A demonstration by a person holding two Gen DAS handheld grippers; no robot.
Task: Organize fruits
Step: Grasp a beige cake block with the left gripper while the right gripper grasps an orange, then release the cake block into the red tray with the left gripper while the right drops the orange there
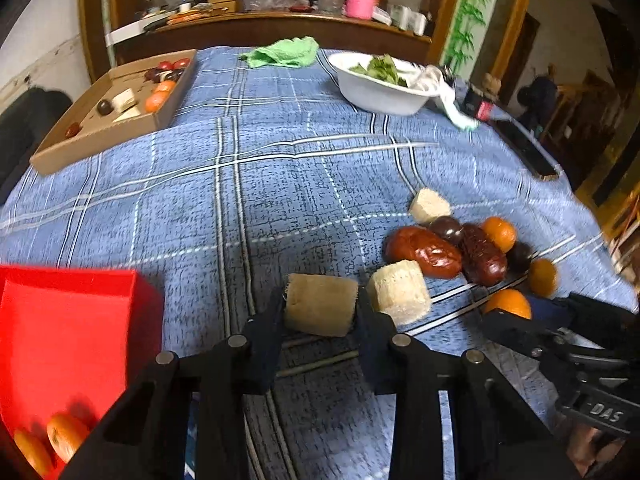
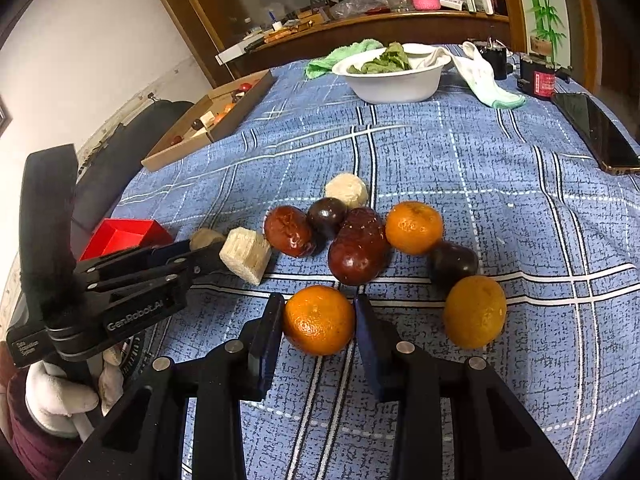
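My left gripper [image 1: 320, 312] is shut on a pale fibrous chunk [image 1: 320, 304] just above the blue checked cloth; a second chunk [image 1: 400, 296] lies right beside it. A red bin [image 1: 68, 320] at the lower left holds two oranges [image 1: 66, 436]. In the right wrist view my right gripper [image 2: 318, 324] is shut on an orange [image 2: 318, 320] at the near edge of the fruit pile. Behind it lie dark red fruits [image 2: 356, 256], dark plums [image 2: 326, 216], two more oranges [image 2: 414, 226] and a third pale chunk [image 2: 346, 190]. The left gripper [image 2: 202, 250] shows at the left, held by a gloved hand.
A cardboard tray [image 1: 100, 136] with sorted fruit and chunks sits at the far left. A white bowl [image 1: 376, 92] of green leaves, a green cloth [image 1: 284, 54] and a white cloth [image 2: 484, 76] lie at the back. A phone [image 2: 596, 132] rests near the right edge.
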